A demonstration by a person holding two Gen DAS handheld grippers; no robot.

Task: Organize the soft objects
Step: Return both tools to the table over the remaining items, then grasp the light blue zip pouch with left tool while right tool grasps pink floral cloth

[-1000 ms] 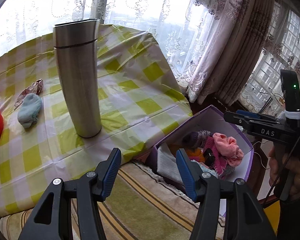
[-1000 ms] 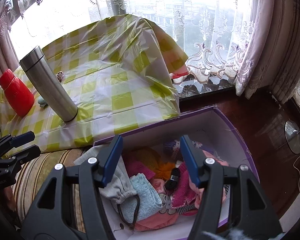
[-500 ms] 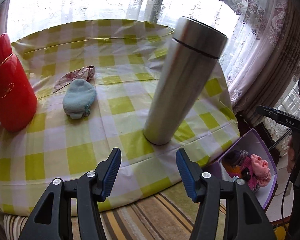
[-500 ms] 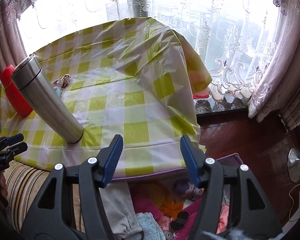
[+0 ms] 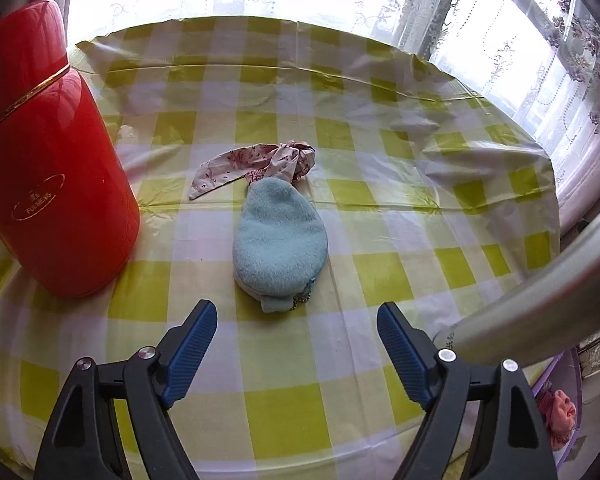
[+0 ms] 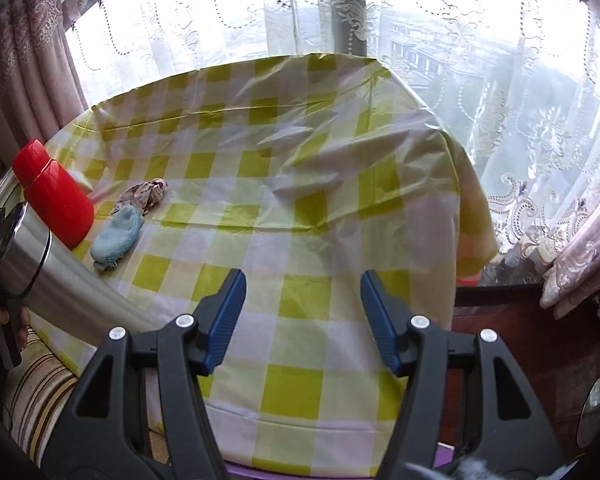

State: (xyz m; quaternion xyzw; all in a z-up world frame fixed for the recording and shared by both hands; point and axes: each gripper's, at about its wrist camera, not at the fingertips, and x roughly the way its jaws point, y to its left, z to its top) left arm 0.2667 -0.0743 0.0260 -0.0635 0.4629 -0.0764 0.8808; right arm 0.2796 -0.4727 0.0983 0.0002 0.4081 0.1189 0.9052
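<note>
1. The left gripper (image 5: 298, 344) hangs over the checked tablecloth (image 5: 380, 264), its jaws just spread wider and standing apart with nothing between them.
2. Just beyond its tips lies the light blue pouch (image 5: 280, 240), flat on the cloth, narrow end pointing away.
3. A patterned fabric strip (image 5: 256, 162) touches the pouch's far end.
4. To the left stands a red flask (image 5: 48, 160), upright, near but apart from the pouch.
5. A steel flask (image 5: 540, 292) fills the right edge.
6. The right gripper (image 6: 300, 314) hovers over bare cloth, jaws apart and empty, well right of the pouch.
7. The purple box (image 5: 556, 396) shows at the lower right, with pink fabric inside.
</note>
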